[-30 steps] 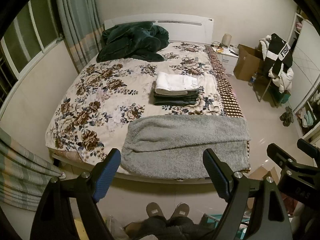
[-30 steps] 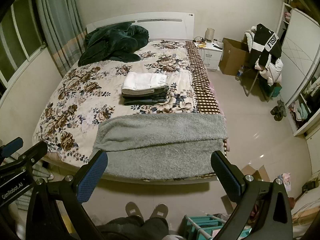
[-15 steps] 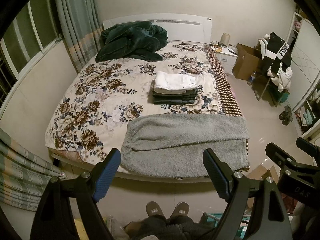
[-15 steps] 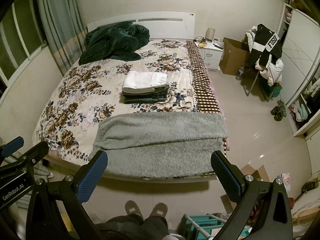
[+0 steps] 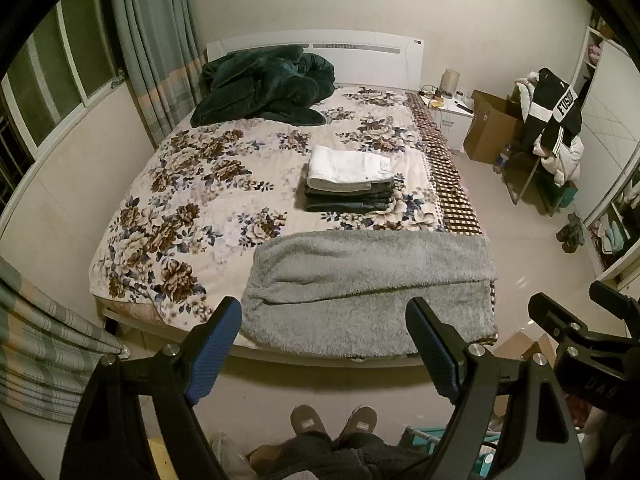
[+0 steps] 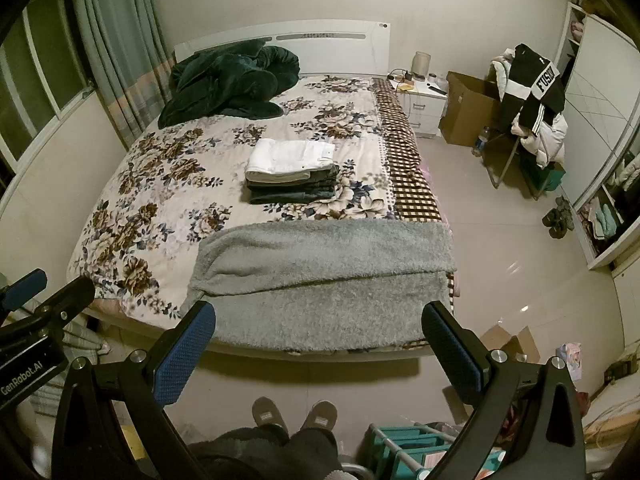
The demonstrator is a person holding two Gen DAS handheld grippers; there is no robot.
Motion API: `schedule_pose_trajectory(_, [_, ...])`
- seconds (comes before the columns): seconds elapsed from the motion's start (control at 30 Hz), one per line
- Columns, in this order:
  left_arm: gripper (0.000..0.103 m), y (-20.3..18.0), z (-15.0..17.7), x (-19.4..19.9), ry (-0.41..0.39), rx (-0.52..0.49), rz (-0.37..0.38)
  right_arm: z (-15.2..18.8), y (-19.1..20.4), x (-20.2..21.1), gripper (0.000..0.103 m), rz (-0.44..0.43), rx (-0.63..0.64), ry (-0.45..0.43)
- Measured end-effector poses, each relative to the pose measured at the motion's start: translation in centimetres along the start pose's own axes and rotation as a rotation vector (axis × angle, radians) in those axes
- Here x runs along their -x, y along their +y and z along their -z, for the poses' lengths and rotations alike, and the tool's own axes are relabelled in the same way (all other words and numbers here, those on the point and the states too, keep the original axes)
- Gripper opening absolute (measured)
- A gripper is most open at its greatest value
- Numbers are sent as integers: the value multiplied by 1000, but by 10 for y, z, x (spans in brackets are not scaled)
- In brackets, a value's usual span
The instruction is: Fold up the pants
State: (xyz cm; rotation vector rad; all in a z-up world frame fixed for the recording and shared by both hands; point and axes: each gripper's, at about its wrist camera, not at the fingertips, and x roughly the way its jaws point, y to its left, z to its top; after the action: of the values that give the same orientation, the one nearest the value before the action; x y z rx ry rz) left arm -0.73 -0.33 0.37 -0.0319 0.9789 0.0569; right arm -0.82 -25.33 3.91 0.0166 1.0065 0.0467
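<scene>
Almost nothing is being shown as moved since a second ago: only a slight drift of both views is being seen, and the gray pants (image 5: 368, 280) are lying just as before. They are being seen spread flat across the foot of the bed (image 5: 192, 208), at six o'clock on the mattress, fluffy in texture, with one layer folded over the other so a long crease is running sideways; the lower edge is hanging over the bed's end. At twelve o'clock from them, a stack of folded clothes (image 5: 348, 180), white on top and dark below, is resting well apart. Both the left gripper (image 5: 324, 344) and the right gripper (image 6: 318, 348) are being held wide apart, empty, hovering short of the pants and touching nothing.
</scene>
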Motion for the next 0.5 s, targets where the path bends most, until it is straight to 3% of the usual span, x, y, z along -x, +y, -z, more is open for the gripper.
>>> schedule_pose_trajectory(0.5, [83, -5, -5, 2, -5, -3, 1, -3, -2, 7, 103, -3, 3, 3])
